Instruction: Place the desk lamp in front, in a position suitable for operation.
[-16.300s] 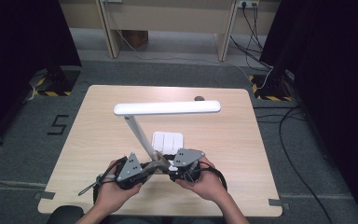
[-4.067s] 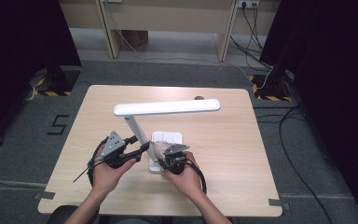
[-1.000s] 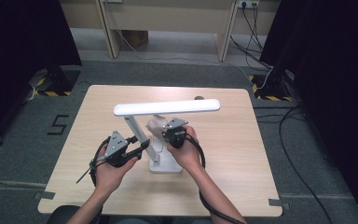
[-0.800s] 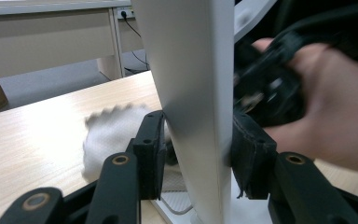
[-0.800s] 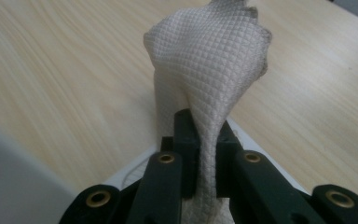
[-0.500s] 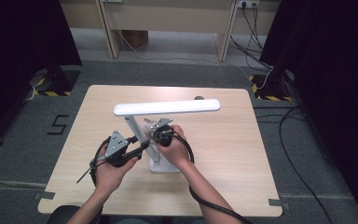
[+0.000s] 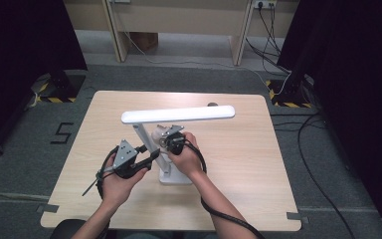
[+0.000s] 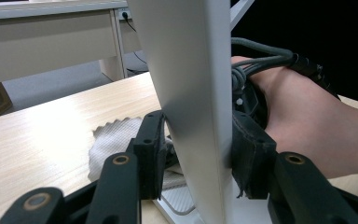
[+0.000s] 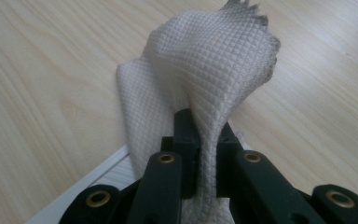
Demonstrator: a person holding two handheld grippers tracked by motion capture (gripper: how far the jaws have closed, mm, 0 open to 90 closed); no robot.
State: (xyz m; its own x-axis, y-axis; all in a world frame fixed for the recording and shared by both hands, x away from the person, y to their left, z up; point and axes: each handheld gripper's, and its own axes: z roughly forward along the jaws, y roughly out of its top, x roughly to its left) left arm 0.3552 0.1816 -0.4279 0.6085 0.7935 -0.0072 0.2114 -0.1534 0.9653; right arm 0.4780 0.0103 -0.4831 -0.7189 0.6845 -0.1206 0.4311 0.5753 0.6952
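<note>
A white desk lamp stands mid-table, with a long head (image 7: 179, 114), a slanted post (image 7: 142, 135) and a flat base (image 7: 175, 177). My left gripper (image 7: 154, 155) is shut on the post (image 8: 191, 93), one jaw on each side of it, low down near the base. My right gripper (image 7: 168, 139) is shut on a white waffle-weave cloth (image 9: 205, 60) whose loose end stands up beyond the jaws. It holds the cloth (image 7: 159, 133) right beside the post, under the head. The cloth (image 8: 114, 140) also lies behind the post in the left gripper view.
The wooden table (image 7: 258, 149) has bare surface to the right and left of the lamp. The person's right hand (image 8: 307, 121) and its cable sit close behind the post. The lamp base's edge (image 9: 88, 172) lies under the right gripper. Dark curtains and floor cables surround the table.
Over the last second my right gripper carried the cloth left, up against the lamp post. My left gripper stayed clamped on the post; 16 s ago both grippers were at the table's front.
</note>
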